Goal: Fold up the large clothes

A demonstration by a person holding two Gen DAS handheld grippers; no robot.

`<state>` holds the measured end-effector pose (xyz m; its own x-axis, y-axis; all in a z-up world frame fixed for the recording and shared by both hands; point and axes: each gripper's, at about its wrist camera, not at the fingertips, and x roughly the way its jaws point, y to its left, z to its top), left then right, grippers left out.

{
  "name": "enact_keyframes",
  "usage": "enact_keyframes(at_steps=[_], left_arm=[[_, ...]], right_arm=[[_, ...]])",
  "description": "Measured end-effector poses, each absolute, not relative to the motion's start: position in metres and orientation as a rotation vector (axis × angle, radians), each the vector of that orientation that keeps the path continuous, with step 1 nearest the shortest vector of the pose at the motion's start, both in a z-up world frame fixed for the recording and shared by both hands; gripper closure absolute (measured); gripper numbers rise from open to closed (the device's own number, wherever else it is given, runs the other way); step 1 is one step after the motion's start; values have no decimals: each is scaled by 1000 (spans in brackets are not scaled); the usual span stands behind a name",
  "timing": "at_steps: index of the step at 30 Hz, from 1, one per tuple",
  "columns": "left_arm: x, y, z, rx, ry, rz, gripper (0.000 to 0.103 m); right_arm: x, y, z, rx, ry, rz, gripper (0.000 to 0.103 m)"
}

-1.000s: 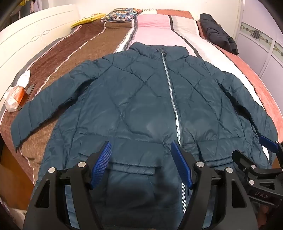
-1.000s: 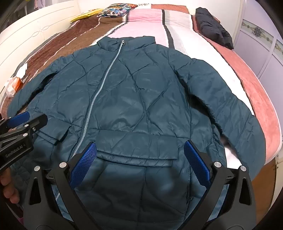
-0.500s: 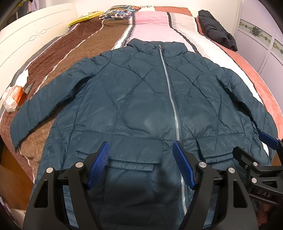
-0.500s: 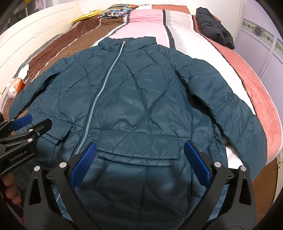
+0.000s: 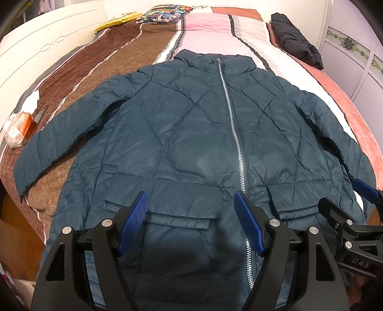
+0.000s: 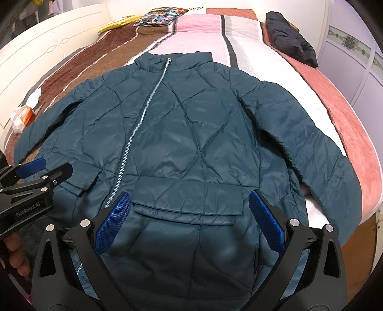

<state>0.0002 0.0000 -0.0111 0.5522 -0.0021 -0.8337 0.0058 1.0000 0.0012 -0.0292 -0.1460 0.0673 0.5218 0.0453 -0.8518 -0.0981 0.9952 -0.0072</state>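
A dark teal quilted jacket (image 5: 191,134) lies flat and zipped on the bed, collar at the far end, both sleeves spread out; it also shows in the right wrist view (image 6: 191,143). My left gripper (image 5: 191,222) is open and empty, hovering over the left pocket flap near the hem. My right gripper (image 6: 189,222) is open and empty over the right pocket flap. Each gripper shows at the edge of the other's view: the right gripper (image 5: 354,215) and the left gripper (image 6: 36,174).
The bed has a striped brown, pink and white cover (image 5: 205,31). A folded black garment (image 5: 294,40) lies at the far right. An orange packet (image 5: 19,124) and tissue lie at the left edge. Pillows (image 5: 162,16) sit at the head. A white headboard panel (image 5: 47,47) runs along the left.
Both grippers have pulled back slightly toward the hem, so the jacket sits a little farther away in both views. The jacket has not moved. Both grippers stay open.
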Motion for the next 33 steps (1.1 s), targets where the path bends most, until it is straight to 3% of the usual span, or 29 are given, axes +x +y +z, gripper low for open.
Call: enact_keyframes(at_steps=[33], left_arm=[[2,4,-13,-6,1006,14,30]], right_arm=[[-31,-151,72,-16,1011,110,5]])
